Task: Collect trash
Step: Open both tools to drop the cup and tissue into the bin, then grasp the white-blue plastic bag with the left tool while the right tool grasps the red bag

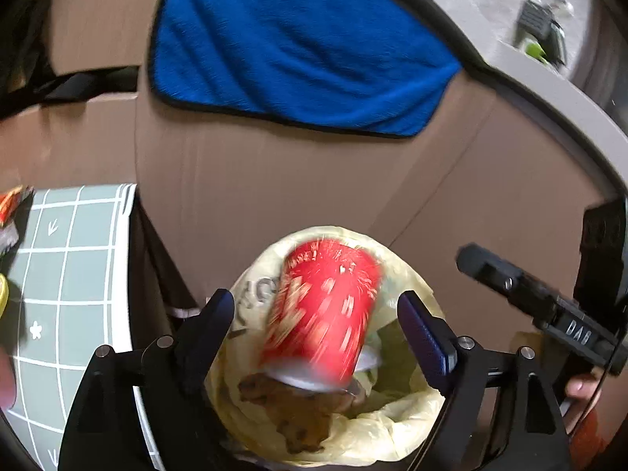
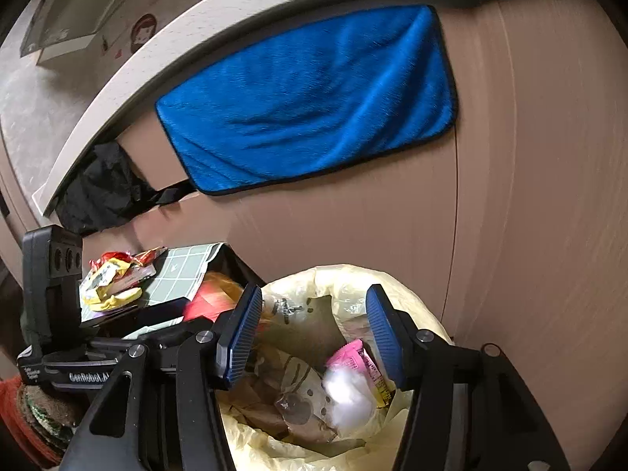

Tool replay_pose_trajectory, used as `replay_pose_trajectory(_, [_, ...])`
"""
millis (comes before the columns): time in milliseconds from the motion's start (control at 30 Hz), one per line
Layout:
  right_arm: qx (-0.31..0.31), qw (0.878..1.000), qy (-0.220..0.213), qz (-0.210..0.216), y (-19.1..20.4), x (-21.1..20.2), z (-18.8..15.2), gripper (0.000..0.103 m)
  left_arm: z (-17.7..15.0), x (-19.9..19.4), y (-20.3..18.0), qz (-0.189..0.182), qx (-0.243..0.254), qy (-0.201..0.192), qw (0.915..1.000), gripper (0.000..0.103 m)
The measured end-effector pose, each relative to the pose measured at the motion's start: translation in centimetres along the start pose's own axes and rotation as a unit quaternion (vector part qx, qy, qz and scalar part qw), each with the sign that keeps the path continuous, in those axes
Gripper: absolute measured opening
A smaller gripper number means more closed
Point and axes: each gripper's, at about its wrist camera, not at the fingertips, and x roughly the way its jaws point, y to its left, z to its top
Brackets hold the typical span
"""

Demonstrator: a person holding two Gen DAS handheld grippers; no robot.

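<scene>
In the left wrist view a red paper cup (image 1: 324,308), blurred, hangs mouth down between the spread fingers of my left gripper (image 1: 316,314), apart from both pads, over a bin lined with a yellow bag (image 1: 396,428) holding brown scraps. My left gripper is open. In the right wrist view my right gripper (image 2: 314,333) is open over the same yellow bag (image 2: 353,278); a pink wrapper (image 2: 353,355) and a white wad (image 2: 347,396), blurred, lie below it among brown paper. The right gripper also shows in the left wrist view (image 1: 541,302).
A brown cardboard wall (image 2: 392,216) with a blue towel (image 2: 310,98) hung on it stands behind the bin. A table with a green grid mat (image 1: 74,267) lies to the left; several snack wrappers (image 2: 114,278) rest on the mat in the right wrist view.
</scene>
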Motion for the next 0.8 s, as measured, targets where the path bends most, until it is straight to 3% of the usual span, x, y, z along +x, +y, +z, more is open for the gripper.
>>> replay_pose_trajectory(300, [0.0,1.0,-0.007,-0.014,0.6,-0.6,-0.1,0.053,1.0,-6.3,1.4,0.042,-0.004,-0.069,0.9967,0.087])
replay_pose_trajectory(500, [-0.01,1.0,-0.022,-0.006,2.8,-1.4,0.3,0.053,0.5,-11.8,3.4,0.09,0.011,-0.116,0.9891,0.087])
replay_pose_trajectory(667, [-0.039,0.998,-0.05,0.002,6.4,-2.0,0.5,0.053,-0.3,-16.2,8.9,0.125,0.0,-0.135,0.9829,0.088])
replay_pose_trajectory(800, [-0.063,0.997,-0.043,0.031,10.1,-0.7,0.6,0.053,-1.2,-19.4,15.8,0.194,-0.025,-0.138,0.971,0.088])
